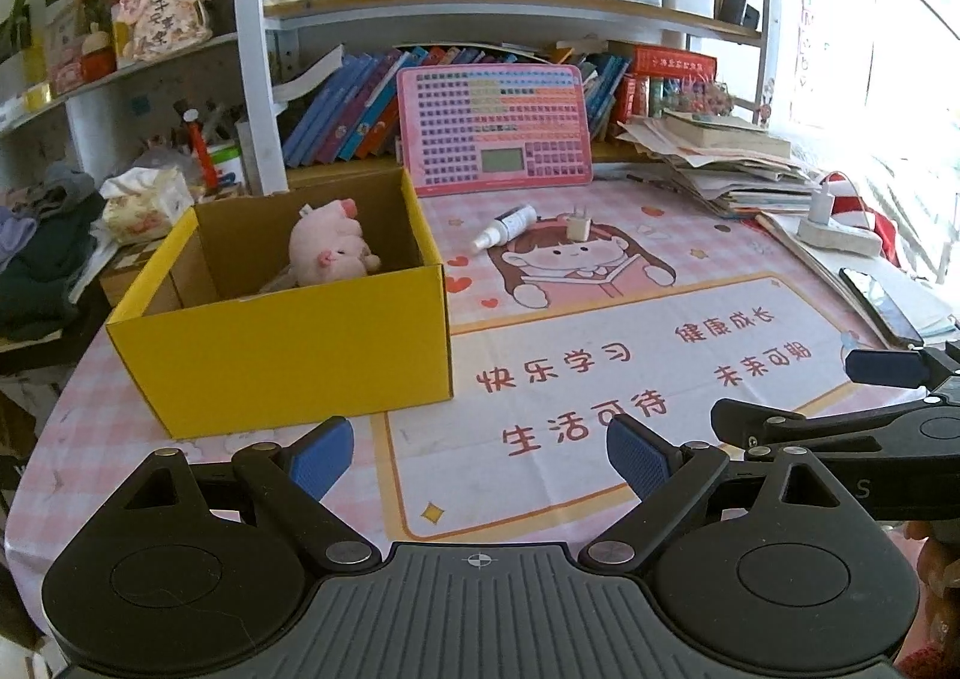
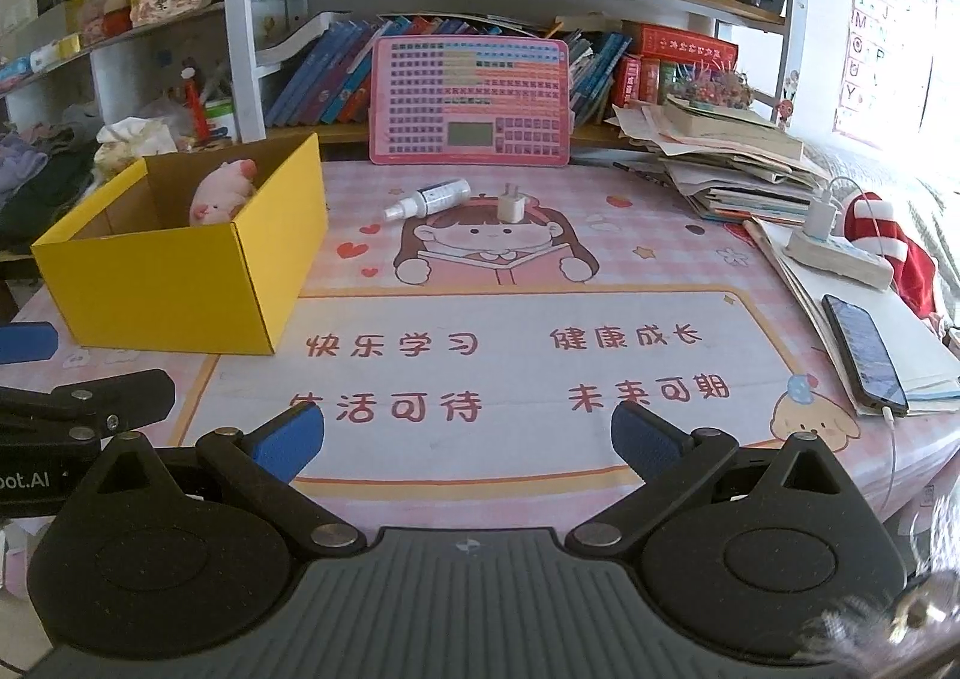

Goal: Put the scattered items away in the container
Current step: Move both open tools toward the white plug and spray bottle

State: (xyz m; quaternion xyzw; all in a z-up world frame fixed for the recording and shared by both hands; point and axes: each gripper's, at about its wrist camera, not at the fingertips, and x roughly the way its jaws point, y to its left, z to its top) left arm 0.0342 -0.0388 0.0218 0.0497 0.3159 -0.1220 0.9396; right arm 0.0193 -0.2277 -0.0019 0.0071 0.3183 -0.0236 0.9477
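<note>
Box [image 1: 288,343], yellow and open-topped, sits on the left of the counter [image 1: 540,427], which is covered by a pink cartoon mat. A pink plush pig [image 1: 331,253] lies inside the box against its back wall. Two items lie loose on the mat near the far edge: a white spray bottle [image 2: 429,199] on its side, and just right of it a white plug [image 2: 510,206] standing with prongs up, apart from the bottle. A pink keyboard toy [image 2: 471,101] leans against the books behind them. The left gripper [image 1: 480,454] hovers wide and empty near the box. The right gripper [image 2: 468,439] is equally wide, empty, over the mat's front.
</note>
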